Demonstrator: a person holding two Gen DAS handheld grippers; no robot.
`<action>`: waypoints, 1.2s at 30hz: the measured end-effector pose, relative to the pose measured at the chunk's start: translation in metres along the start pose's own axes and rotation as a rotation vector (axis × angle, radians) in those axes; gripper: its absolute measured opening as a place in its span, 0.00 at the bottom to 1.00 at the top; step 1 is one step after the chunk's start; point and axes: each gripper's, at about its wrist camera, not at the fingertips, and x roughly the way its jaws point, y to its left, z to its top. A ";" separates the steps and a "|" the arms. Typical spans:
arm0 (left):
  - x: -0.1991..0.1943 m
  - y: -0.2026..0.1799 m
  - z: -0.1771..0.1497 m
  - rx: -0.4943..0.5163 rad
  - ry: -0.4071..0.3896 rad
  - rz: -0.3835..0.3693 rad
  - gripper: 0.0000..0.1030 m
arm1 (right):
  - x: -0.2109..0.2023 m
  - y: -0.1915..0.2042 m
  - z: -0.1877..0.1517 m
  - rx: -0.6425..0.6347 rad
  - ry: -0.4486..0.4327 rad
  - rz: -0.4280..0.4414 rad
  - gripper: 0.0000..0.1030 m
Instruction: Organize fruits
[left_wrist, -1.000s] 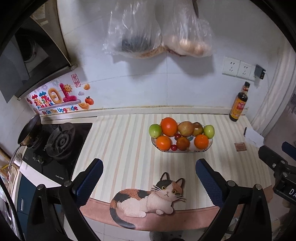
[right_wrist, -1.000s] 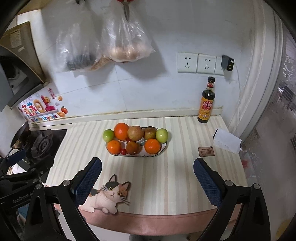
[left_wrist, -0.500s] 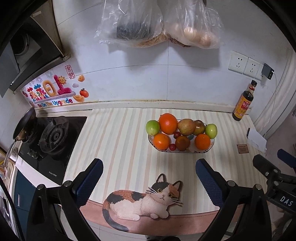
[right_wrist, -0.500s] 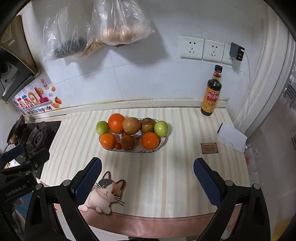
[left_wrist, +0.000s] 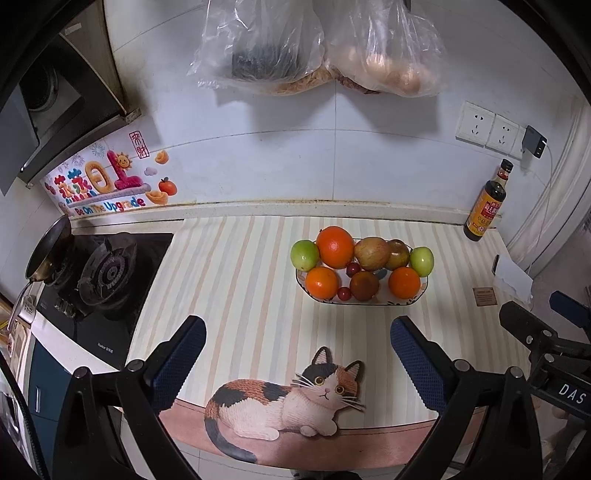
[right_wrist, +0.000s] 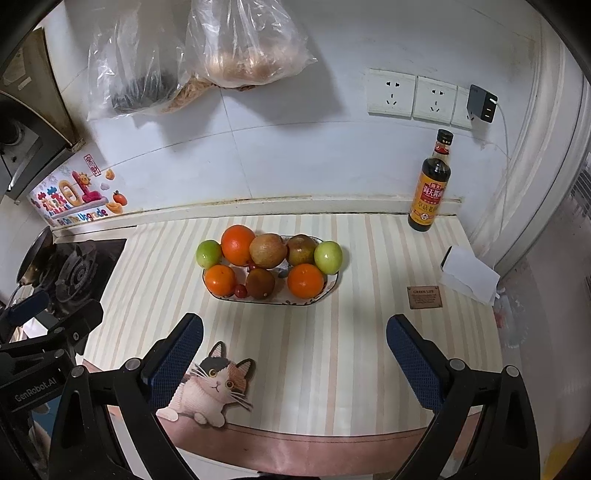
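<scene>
Right wrist view: fruit plate (right_wrist: 330, 290) lay ahead-left of the open, empty right tool (right_wrist: 294, 345); left tool (left_wrist: 297, 343) likewise open.

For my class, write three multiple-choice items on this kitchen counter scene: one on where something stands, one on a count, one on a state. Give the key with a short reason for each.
1. Where does the dark sauce bottle stand?
A. At the back of the counter by the wall, right of the fruit plate
B. On the gas stove
C. On the cat picture at the counter's front edge

2. How many green fruits lie on the plate?
A. None
B. Two
C. Five

3. In what state are the left gripper and the right gripper?
A. Both shut on fruit
B. One open, one shut on the bottle
C. Both open and empty

Key:
1 A, the bottle stands against the wall below the sockets.
2 B, one green fruit sits at the plate's left end and another green fruit at its right end.
3 C, the fingers stand wide apart over bare counter, short of the plate.
</scene>
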 end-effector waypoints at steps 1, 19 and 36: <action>0.000 0.000 0.000 -0.002 -0.001 0.000 0.99 | 0.000 0.000 0.000 -0.002 -0.001 -0.001 0.99; -0.005 0.001 -0.002 0.000 -0.015 0.001 0.99 | -0.005 0.007 0.002 -0.014 -0.005 0.011 0.99; -0.007 0.005 -0.004 -0.010 -0.010 -0.003 0.99 | -0.005 0.008 -0.002 -0.017 0.009 0.017 0.99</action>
